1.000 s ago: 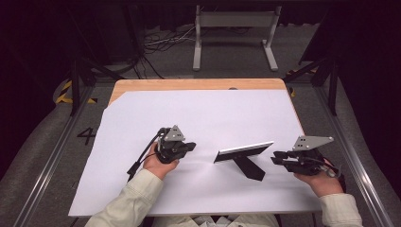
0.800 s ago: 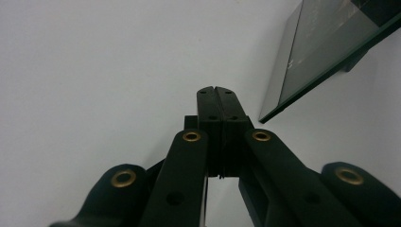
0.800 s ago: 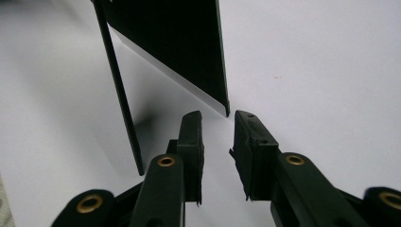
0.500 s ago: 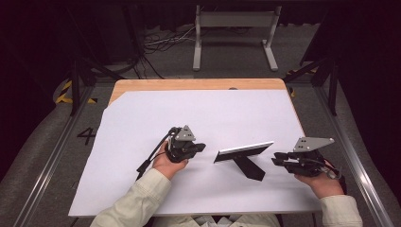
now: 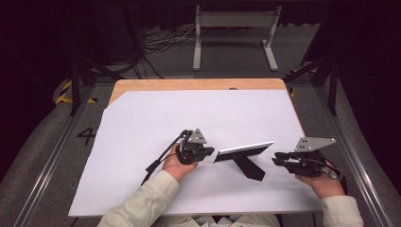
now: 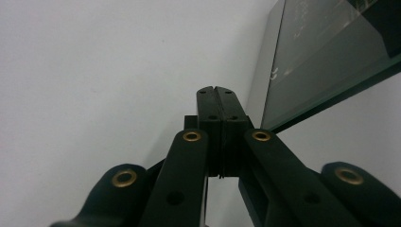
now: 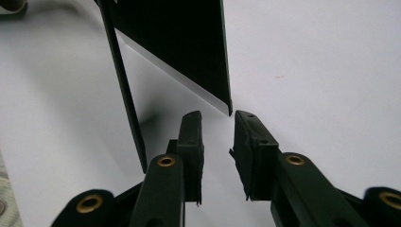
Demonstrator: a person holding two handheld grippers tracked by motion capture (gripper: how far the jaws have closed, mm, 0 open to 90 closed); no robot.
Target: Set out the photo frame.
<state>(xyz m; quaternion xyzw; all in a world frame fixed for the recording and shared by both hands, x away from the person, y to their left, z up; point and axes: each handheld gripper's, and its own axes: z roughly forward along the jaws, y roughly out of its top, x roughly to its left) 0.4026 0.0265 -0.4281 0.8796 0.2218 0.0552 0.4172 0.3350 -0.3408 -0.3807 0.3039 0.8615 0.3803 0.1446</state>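
Right, the picture frame (image 5: 242, 152) is standing on its rear prop (image 5: 249, 168) on the white sheet (image 5: 142, 123), nearer the tabletop's front edge than its back edge and a bit right of centre. The left gripper (image 5: 208, 154) is sitting with jaws pressed together, nothing between them, tip just beside the frame's left end; in the left gripper view the glass face (image 6: 321, 56) is right next to the shut tips. The right gripper (image 5: 279, 160) is holding its jaws apart, near the frame's right end, and in the right gripper view that corner (image 7: 229, 109) is lining up with the gap but not yet inside. Risk, as I'm judging it: a shut tip nudging one end is likely tipping or swivelling the frame on that single prop, and the right jaws are then missing the edge. Plenty of bare sheet behind and left; the front edge is closer.
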